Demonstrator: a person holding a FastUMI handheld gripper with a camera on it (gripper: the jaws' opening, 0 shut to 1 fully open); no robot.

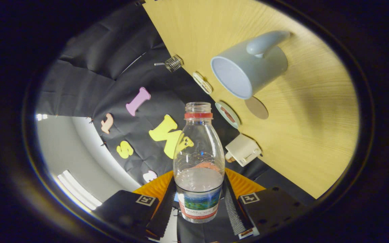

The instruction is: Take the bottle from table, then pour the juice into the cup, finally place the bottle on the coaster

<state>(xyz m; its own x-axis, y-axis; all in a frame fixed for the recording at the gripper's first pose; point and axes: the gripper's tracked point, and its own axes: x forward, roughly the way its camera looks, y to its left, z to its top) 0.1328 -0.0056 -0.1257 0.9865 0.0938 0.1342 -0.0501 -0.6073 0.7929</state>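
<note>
A clear plastic bottle (198, 158) with a red neck ring, no cap and a coloured label stands between my fingers, and my gripper (198, 206) is shut on its lower part. Clear liquid fills about the lower third. The whole view is rolled, so the wooden table (309, 135) stands like a wall beside the bottle. A grey-blue mug (248, 69) with its handle showing sits on that table beyond the bottle's mouth, its opening facing the bottle. A round brown coaster (256, 107) lies flat on the table just by the mug.
Along the table's edge sit a small round dish (227, 114), a cream box-like object (243, 149), a pale oval object (202, 82) and a small wire item (173, 63). Black cloth wall hangs behind the bottle.
</note>
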